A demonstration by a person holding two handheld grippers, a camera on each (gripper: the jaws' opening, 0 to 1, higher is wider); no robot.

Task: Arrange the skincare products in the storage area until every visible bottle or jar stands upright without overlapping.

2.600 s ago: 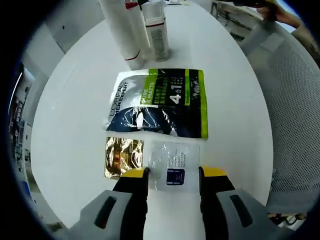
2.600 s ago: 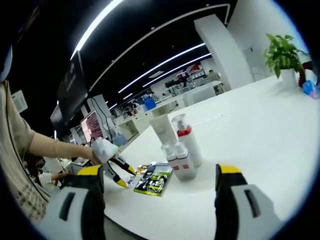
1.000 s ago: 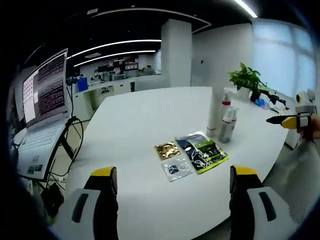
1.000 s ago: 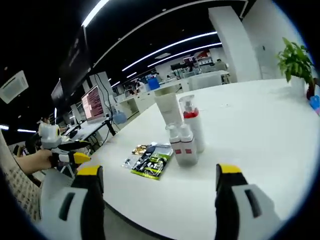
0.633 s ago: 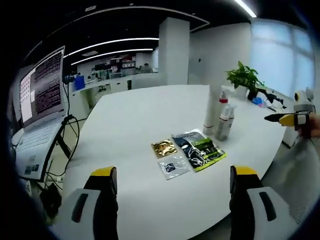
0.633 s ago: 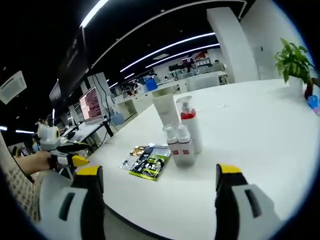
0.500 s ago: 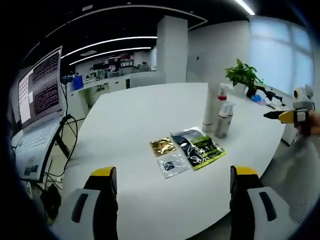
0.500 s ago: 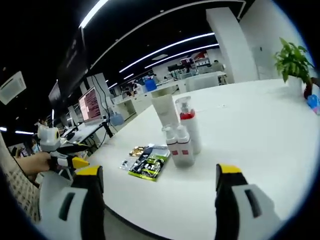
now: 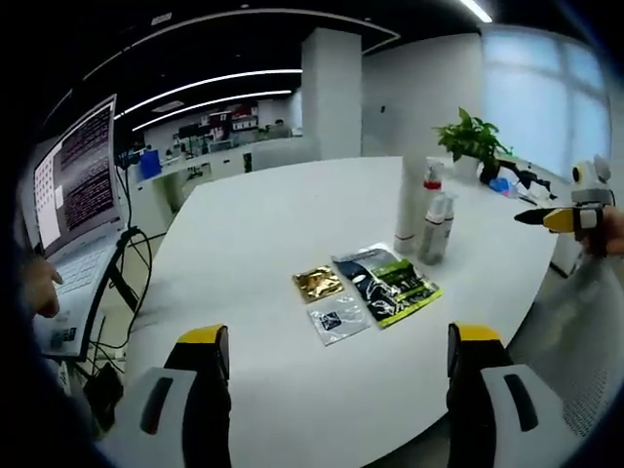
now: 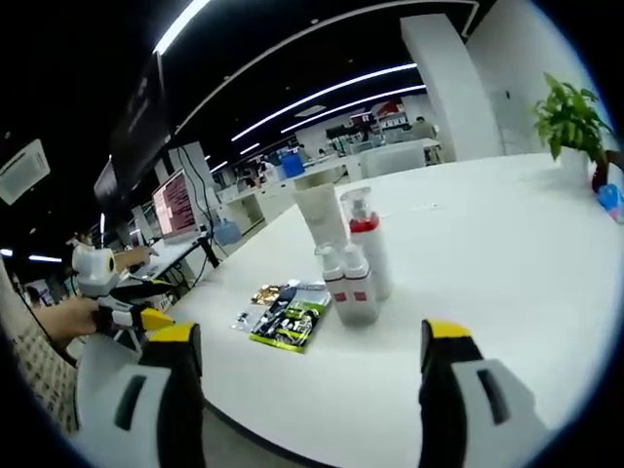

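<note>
My left gripper (image 9: 331,361) and right gripper (image 10: 310,375) both gape, empty. Ahead of my right fingers (image 10: 444,351), the tall white plastic bottles (image 10: 353,263) look light, slick, tippy; I'd grip mid-body.

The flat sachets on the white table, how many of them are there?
3, all lying flat beside the standing bottles: the large green and dark sachet, the gold sachet next to it, and the small clear sachet nearest the left gripper's camera. The bottles could hide more.

White table (image 9: 292,210); ceiling light strips (image 10: 322,96).
</note>
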